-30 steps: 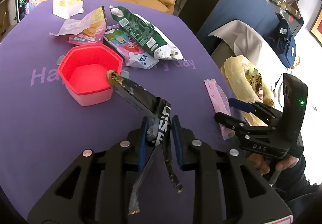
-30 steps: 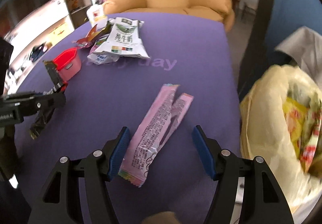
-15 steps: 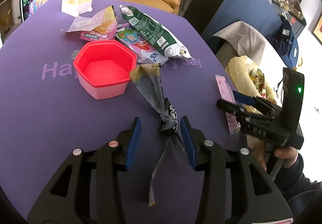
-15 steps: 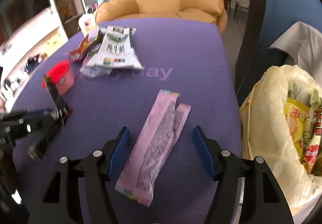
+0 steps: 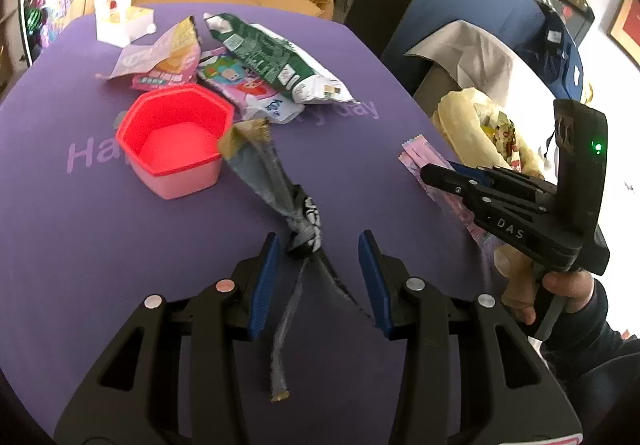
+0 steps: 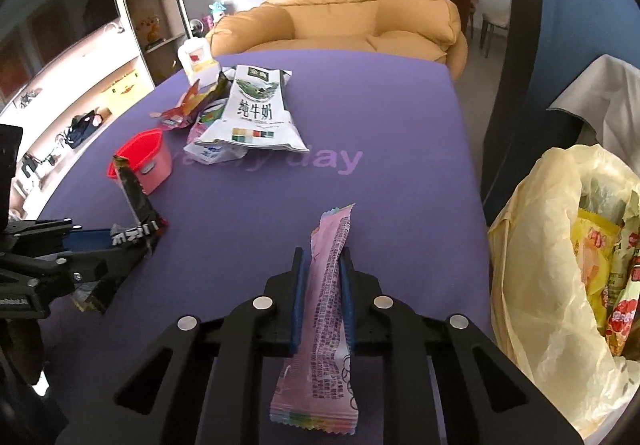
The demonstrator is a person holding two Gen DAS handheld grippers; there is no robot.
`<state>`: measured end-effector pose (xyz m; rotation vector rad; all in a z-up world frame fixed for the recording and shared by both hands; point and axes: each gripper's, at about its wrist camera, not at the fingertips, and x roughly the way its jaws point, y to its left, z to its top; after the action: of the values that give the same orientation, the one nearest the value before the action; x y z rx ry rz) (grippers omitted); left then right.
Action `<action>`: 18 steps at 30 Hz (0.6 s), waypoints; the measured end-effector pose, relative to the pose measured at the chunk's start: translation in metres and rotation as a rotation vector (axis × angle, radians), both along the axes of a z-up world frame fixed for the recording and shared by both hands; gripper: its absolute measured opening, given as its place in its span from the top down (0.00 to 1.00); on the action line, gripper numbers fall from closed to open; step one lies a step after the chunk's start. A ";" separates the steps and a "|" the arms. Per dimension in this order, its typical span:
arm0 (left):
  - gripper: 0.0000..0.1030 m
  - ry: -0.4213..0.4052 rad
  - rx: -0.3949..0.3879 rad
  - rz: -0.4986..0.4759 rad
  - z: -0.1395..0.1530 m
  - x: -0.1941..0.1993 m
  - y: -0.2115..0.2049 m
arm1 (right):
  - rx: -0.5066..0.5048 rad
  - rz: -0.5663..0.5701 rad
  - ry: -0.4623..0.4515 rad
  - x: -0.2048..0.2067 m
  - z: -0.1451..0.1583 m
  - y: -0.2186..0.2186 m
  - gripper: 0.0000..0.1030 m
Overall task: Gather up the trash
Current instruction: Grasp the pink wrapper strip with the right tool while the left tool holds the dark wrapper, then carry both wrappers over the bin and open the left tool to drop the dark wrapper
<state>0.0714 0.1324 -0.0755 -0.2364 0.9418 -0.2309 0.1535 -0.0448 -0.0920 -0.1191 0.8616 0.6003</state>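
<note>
Since the earlier frame, the right gripper (image 6: 322, 277) has been closed onto the pink snack wrapper (image 6: 326, 309), which is now pinched upright between its blue pads instead of lying flat between wide-spread fingers. The left gripper (image 5: 318, 273) has just been opened further; its pads are parted, and the crumpled black wrapper (image 5: 280, 201) sits between them, seemingly touching only the left pad, with its far end reaching up beside the red hexagonal bowl (image 5: 176, 137). The landmark taken is that red bowl: just behind it a pile of litter is seen on the purple tablecloth (image 5: 80, 245), made up of a green-and-white milk pouch (image 5: 276, 61), a cartoon-printed packet (image 5: 244, 85) and an orange-pink wrapper (image 5: 168, 53). Farther behind the bowl a white toy box (image 5: 120, 17) is set. Well to the right of the bowl, past the table edge, a yellow trash bag (image 6: 556, 265) is held open, with colourful wrappers already inside.
</note>
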 end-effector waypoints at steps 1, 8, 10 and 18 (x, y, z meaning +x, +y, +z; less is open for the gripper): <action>0.62 0.000 0.003 -0.002 0.000 0.001 -0.002 | 0.008 0.001 0.002 0.000 0.001 0.000 0.84; 0.62 0.004 0.017 -0.009 0.002 0.004 -0.006 | 0.064 0.002 -0.002 -0.002 0.010 -0.010 0.84; 0.62 0.007 0.019 -0.005 0.002 0.006 -0.005 | 0.064 0.009 0.002 -0.003 0.009 -0.011 0.84; 0.62 0.029 0.036 -0.008 -0.002 0.013 -0.010 | 0.067 0.087 0.048 -0.015 0.000 -0.012 0.78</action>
<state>0.0843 0.1221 -0.0774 -0.2030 0.9749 -0.2183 0.1388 -0.0567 -0.0924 -0.0825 0.8848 0.7152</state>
